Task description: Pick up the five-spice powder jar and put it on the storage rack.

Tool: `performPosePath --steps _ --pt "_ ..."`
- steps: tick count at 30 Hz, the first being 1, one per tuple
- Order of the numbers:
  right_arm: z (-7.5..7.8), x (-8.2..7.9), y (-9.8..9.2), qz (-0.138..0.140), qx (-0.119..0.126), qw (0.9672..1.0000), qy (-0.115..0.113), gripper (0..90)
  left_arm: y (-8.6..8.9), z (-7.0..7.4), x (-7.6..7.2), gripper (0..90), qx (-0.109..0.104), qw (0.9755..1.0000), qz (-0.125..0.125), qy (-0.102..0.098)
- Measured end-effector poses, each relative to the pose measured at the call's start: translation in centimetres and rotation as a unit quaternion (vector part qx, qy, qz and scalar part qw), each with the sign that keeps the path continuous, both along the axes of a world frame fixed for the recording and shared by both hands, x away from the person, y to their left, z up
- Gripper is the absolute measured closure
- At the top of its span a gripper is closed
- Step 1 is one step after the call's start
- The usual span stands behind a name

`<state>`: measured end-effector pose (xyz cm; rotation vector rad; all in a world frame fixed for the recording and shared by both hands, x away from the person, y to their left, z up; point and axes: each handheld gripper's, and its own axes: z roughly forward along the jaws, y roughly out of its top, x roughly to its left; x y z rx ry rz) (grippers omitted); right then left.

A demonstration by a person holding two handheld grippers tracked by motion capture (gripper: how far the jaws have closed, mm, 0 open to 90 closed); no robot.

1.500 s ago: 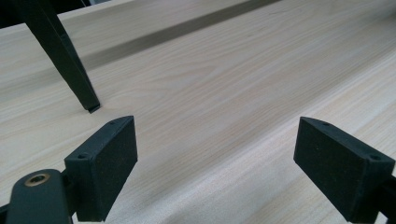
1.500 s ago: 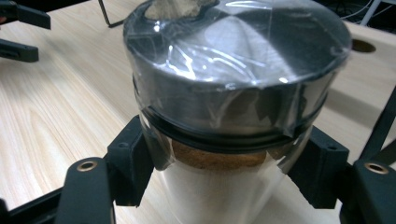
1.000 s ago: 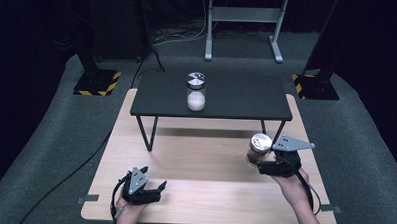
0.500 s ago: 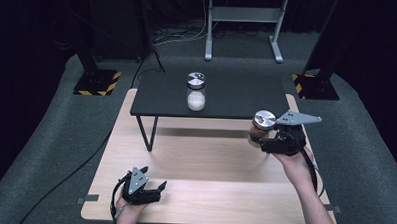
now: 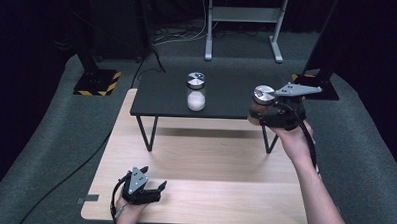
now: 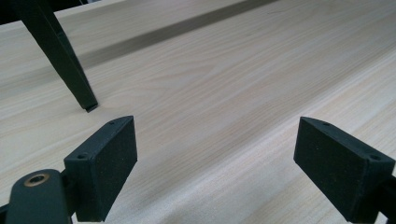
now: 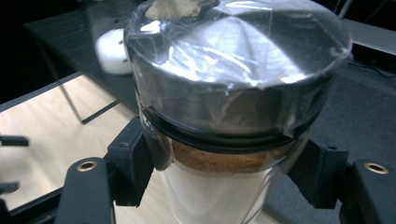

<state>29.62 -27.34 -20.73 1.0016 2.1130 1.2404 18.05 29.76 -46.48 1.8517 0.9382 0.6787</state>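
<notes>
My right gripper (image 5: pixel 262 110) is shut on a glass jar (image 5: pixel 261 101) with a silver lid and brown powder inside, held upright in the air at the right end of the small black table (image 5: pixel 167 98). In the right gripper view both black pads clamp the brown-powder jar (image 7: pixel 224 154) just under its lid. A second jar (image 5: pixel 196 91) with a silver lid and white contents stands on the black table's middle. My left gripper (image 5: pixel 151 179) rests low near the front left of the wooden tabletop (image 5: pixel 204 162), open with nothing between its pads (image 6: pixel 107 168).
The black table stands on thin legs (image 6: pixel 63 56) on the far half of the wooden top. Dark carpet surrounds the tables, with stand bases (image 5: pixel 95 82) and a metal frame (image 5: pixel 242 28) behind. A cable (image 5: pixel 64 182) runs across the floor at the left.
My right gripper has lifted the brown-powder jar from low over the wooden top up and away, to the level of the black table's right end. The left gripper has kept still.
</notes>
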Motion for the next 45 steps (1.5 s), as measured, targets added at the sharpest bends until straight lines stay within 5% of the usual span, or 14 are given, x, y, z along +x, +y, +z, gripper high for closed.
performPosePath --steps 13,23,36,45 --pt "0.0 3.9 2.1 -0.061 -0.002 0.9980 0.019 30.2 0.2 -0.1 0.1 13.0 -0.007 1.0000 -0.001 0.001" --pt "-0.7 5.0 2.7 -0.072 0.001 0.9971 0.023 29.9 0.3 -0.1 0.1 13.0 -0.006 1.0000 -0.002 0.001" --pt "-2.3 2.2 1.3 -0.062 0.001 0.9974 -0.035 11.7 0.2 0.0 0.1 13.0 -0.005 1.0000 -0.002 0.001" --pt "-5.7 -0.5 -1.4 -0.029 0.026 0.9974 -0.060 6.2 0.1 -0.1 0.1 12.9 -0.004 1.0000 0.000 0.000"
